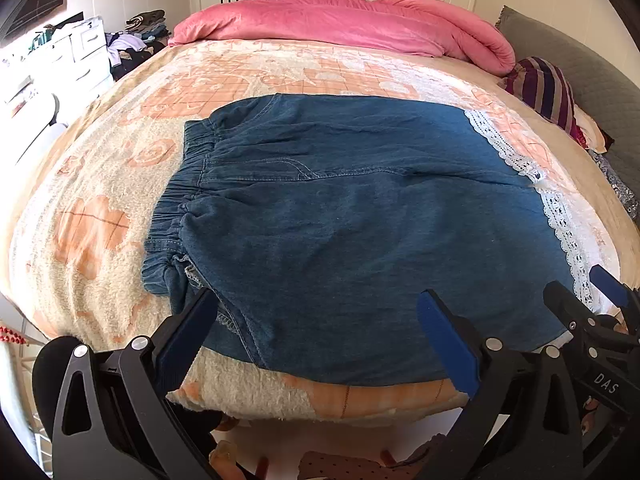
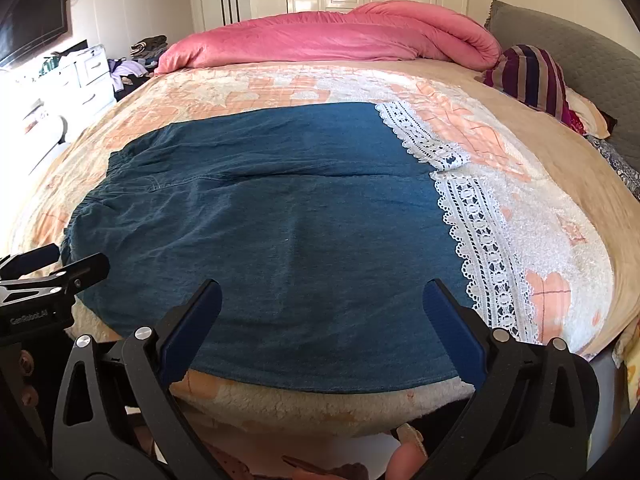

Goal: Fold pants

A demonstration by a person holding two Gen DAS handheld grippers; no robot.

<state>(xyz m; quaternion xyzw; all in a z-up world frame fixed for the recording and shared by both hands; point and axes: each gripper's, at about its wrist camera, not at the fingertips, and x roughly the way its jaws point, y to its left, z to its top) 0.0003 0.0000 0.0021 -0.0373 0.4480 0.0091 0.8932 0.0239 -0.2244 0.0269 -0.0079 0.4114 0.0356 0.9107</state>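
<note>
Denim pants (image 1: 360, 220) flat on blanket (image 1: 100, 240); left claw (image 1: 320, 344), right claw (image 2: 322, 332) wide, seemingly clear of cloth

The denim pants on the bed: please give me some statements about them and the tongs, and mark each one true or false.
1. The denim pants lie spread flat on the blanket. True.
2. The right tongs are closed on the pants. False: they are wide open, holding nothing.
3. White lace trim edges the leg ends, on the right in both views. True.
4. The elastic waistband lies next to the pink duvet. False: it faces the left side; bare blanket separates the pants from the duvet.
5. The left tongs are open. True.
</note>
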